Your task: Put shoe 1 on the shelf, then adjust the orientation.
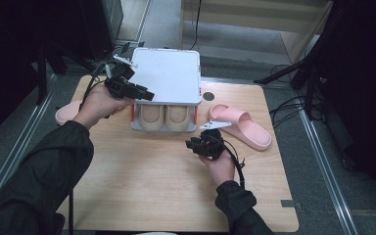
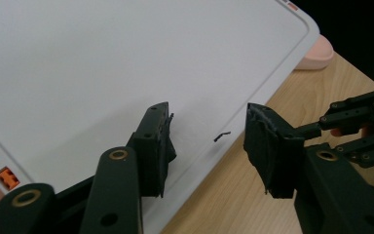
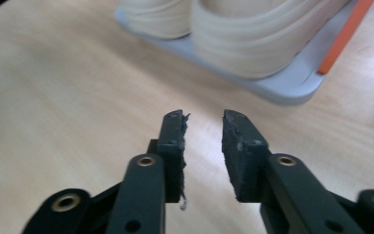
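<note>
Fingers of the left gripper (image 2: 207, 146) stand wide apart, empty, over the white rack top (image 2: 126, 63); the right gripper (image 3: 202, 146) gapes narrowly, empty, facing beige slippers (image 3: 253, 44) above the worktop (image 3: 53, 97).

Left gripper (image 1: 149, 94) raised, jaws apart, right gripper (image 1: 191, 144) low, parted

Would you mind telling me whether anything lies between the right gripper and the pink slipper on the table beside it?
Nothing visible does. In the high view the right gripper, jaws open and empty, sits just left of the pink slipper, with bare wooden table between them. The white shoe rack stands farther back, off that path.
</note>
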